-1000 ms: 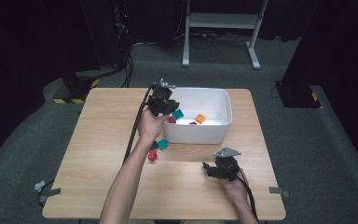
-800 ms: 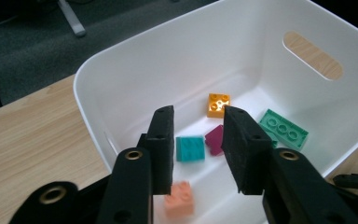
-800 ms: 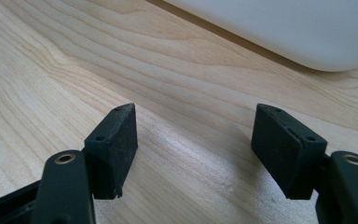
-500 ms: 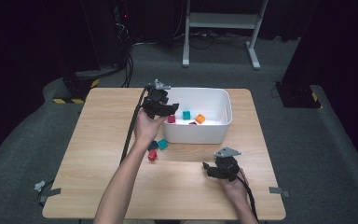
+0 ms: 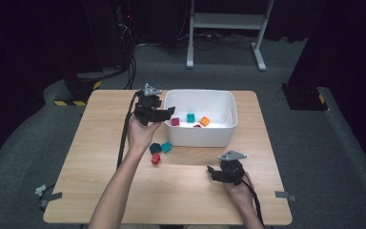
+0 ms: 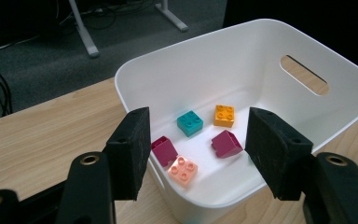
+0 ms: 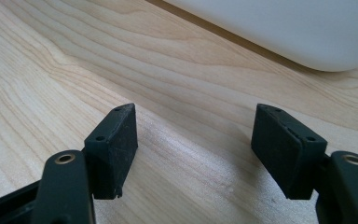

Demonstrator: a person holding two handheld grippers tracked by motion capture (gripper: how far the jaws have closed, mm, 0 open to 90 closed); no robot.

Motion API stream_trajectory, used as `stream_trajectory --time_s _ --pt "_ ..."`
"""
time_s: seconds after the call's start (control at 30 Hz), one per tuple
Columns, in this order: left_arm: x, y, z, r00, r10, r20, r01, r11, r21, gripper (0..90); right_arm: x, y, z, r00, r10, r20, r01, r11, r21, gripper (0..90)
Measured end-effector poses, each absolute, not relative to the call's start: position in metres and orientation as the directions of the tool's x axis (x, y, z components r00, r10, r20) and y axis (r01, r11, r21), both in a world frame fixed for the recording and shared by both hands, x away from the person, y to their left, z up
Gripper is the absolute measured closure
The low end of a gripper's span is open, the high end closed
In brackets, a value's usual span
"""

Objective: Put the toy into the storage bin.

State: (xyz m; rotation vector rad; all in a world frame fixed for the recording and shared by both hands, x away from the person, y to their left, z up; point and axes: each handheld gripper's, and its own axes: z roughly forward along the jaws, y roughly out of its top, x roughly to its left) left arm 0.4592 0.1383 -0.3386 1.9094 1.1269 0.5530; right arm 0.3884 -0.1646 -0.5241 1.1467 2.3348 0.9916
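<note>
High view: left tool (image 5: 167,112) is hovering at the white bin (image 5: 221,138), three loose blocks (image 5: 160,152) waiting on the tabletop (image 5: 100,181). Left gripper view: jaws, just opening, are standing empty over five binned blocks (image 6: 195,141); back away level. Right gripper view: right tool (image 7: 193,142) is gaping, empty.

hidden: dark blue brick (image 5: 155,148) partly behind left hand (image 5: 142,134) | cut off: bin (image 7: 279,28) top

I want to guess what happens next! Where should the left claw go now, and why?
Probably back down to the bricks on the table beside the bin. The left claw has just been opening over the bin and holds nothing, and a red brick and two teal bricks are not yet in the bin.
</note>
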Motion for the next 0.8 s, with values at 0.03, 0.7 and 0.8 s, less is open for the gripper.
stream_trajectory --time_s 0.03,0.7,0.8 --pt "0.458 0.140 -0.339 0.499 0.866 -0.041 0.499 -0.248 0.830 39.9 0.388 -0.165 -0.524 -0.608 0.794 -0.009 0.545 0.426 0.723 31.4" --pt "0.414 0.173 -0.360 0.481 0.876 -0.025 0.490 -0.245 0.836 36.8 0.388 -0.165 -0.524 -0.608 0.794 -0.010 0.545 0.426 0.723 31.4" --pt "0.407 0.178 -0.367 0.476 0.879 -0.025 0.494 -0.244 0.835 36.5 0.388 -0.165 -0.524 -0.608 0.794 -0.009 0.545 0.426 0.722 31.4"
